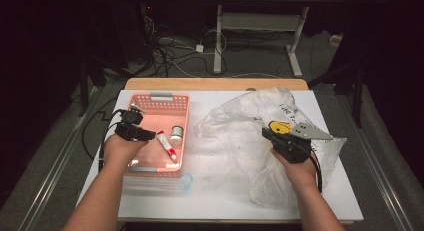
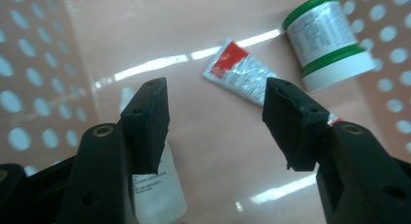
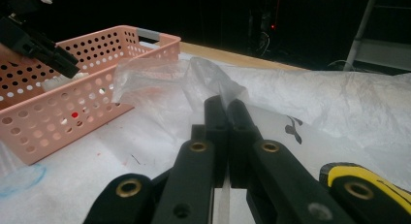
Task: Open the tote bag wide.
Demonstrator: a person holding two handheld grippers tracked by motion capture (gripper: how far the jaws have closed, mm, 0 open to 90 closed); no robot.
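At left of the high view, the left hand-held gripper (image 1: 142, 125) hangs half open and empty over the pink basket (image 1: 178, 98), above a red-and-white tube (image 2: 241, 76), a green-lidded jar (image 2: 329, 37) and a small white bottle (image 2: 157, 192). At right, the right hand-held gripper (image 3: 228, 105) is clamped on the clear plastic bag (image 1: 240, 126) spread across the worktop (image 1: 210, 191).

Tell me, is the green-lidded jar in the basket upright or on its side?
On its side. The jar lies on the basket floor with its label facing up, beside the red-and-white tube.

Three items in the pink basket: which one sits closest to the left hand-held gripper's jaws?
The clear white bottle, right under the left jaw. The red-and-white tube and green-lidded jar lie farther off.
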